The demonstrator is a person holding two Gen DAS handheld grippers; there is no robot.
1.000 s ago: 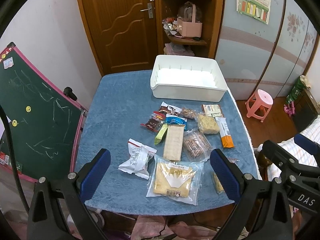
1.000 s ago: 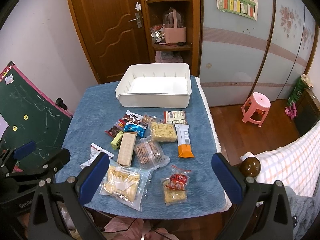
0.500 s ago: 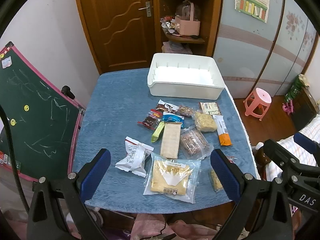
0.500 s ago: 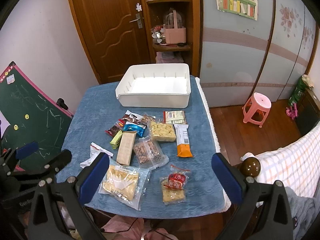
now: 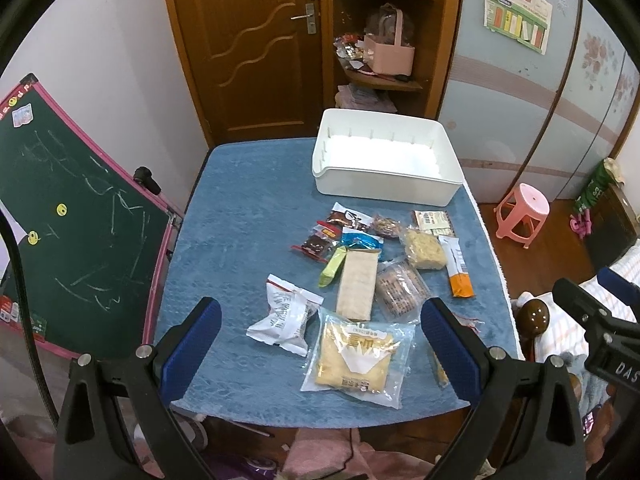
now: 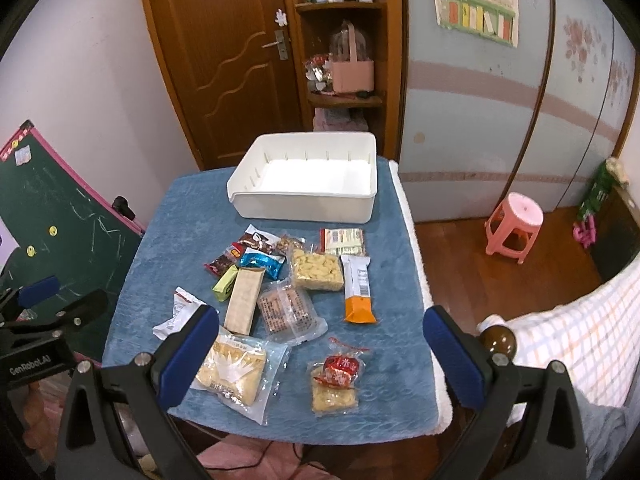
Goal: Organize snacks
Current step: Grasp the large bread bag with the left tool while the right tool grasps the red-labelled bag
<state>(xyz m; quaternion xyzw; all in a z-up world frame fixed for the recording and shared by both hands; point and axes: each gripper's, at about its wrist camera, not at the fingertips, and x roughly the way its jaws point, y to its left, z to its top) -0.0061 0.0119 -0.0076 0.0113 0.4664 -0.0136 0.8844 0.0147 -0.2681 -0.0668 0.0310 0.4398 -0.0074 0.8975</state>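
- The left tool (image 5: pixel 320 352) hangs above the near edge of the desk (image 5: pixel 240 216), fingers spread wide, nothing between them.
- The right tool (image 6: pixel 320 354) is likewise spread wide and empty, over the near right part of the desk.
- Snack packets (image 5: pixel 374 264) lie scattered on the blue cloth, between the tools and the white bin (image 5: pixel 384 190).
- The bin sits at the far edge of the desk with no packet inside.
- A clear cracker bag (image 5: pixel 358 356) lies nearest the left tool, a white wrapper (image 5: pixel 286 316) just beside it.

"GenRobot.AI" on left gripper (image 6: pixel 30 360); "DAS" on right gripper (image 5: pixel 618 368)
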